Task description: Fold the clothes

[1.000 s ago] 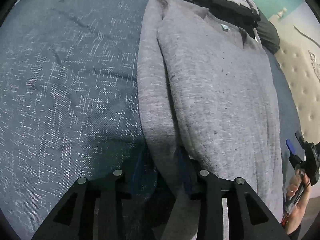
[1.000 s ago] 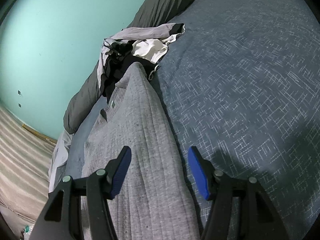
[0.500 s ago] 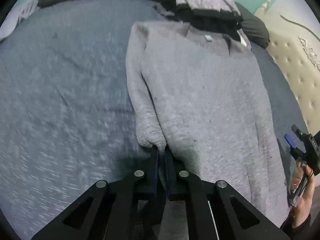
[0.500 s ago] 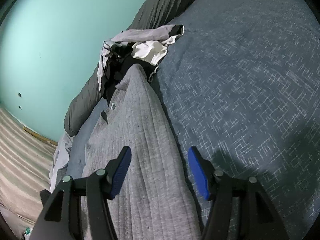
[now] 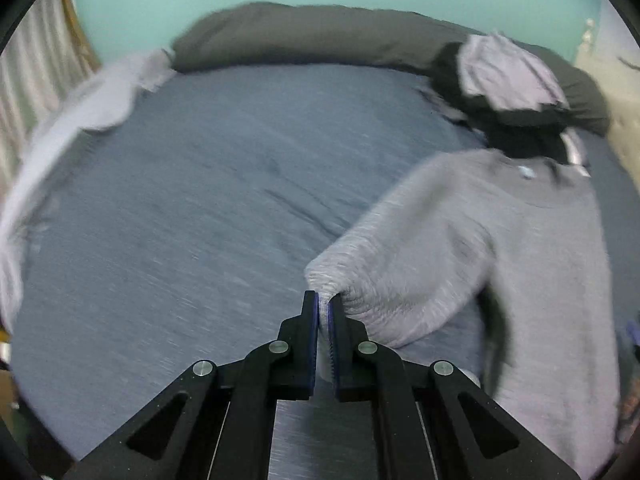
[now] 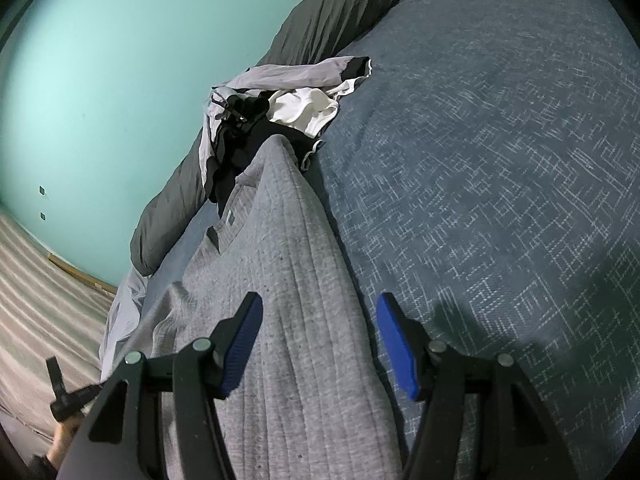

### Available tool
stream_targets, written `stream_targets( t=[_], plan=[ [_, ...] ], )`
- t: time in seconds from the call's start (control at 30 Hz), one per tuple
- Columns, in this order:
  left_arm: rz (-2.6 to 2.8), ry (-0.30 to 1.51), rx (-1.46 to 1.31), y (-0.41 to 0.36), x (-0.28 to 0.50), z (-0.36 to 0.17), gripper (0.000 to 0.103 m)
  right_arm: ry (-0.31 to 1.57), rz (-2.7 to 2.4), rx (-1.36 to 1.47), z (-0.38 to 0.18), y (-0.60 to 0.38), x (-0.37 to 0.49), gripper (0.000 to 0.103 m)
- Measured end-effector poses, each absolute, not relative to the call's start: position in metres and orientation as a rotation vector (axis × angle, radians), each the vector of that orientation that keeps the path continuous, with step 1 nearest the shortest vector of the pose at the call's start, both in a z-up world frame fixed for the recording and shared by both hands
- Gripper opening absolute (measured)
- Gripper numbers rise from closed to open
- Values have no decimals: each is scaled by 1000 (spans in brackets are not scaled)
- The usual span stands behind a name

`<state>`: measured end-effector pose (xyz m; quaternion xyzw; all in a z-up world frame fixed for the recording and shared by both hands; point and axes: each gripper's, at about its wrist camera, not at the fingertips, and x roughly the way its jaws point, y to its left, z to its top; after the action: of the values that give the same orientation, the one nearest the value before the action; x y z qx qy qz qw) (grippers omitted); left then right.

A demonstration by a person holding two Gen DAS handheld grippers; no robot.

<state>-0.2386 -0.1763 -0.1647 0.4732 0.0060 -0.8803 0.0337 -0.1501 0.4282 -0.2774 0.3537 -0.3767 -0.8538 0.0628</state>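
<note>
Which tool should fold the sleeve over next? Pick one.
Left. The left tool is shut on the grey sweater's sleeve cuff; the right tool hangs open over the sweater body.

Left hand-held gripper [image 5: 323,306] clamped on grey sweater [image 5: 532,264] cuff, blue bedspread [image 5: 180,216]

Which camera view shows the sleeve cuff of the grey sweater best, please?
The left wrist view: the left gripper pinches the sleeve cuff at frame centre, though blurred. The right wrist view shows only the grey sweater body.
</note>
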Motion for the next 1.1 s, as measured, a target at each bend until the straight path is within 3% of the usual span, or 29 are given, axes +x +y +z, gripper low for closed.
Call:
stream_targets(
  t=[0.23,0.4,0.47,0.53,0.7,0.8,0.87,1.1],
  plan=[
    [-2661,-102,1366,-186,-255,-145,5,-1114,-2578,1079,-278,423,-153,60],
    [-2632,-8,1540,-186,-256,-176,11,-1077,-2570,1062,-275,417,-155,60],
    [-2612,-36,1536,-188,-251,-186,22,-1057,-2564,1057,-273,413,-156,60],
    [-2590,46,1558,-198,-245,-197,34,-1049,-2561,1049,-272,412,-156,60],
    [-2531,250,1597,-232,-215,-223,39,-1035,-2554,1040,-269,409,-156,60],
    [-2498,424,1638,-247,-194,-245,53,-1020,-2552,1042,-269,405,-156,60],
    [-2511,507,1681,-246,-186,-259,53,-1013,-2554,1046,-270,402,-156,60],
    [-2565,539,1735,-216,-184,-282,55,-1002,-2553,1066,-274,397,-158,60]
  ],
)
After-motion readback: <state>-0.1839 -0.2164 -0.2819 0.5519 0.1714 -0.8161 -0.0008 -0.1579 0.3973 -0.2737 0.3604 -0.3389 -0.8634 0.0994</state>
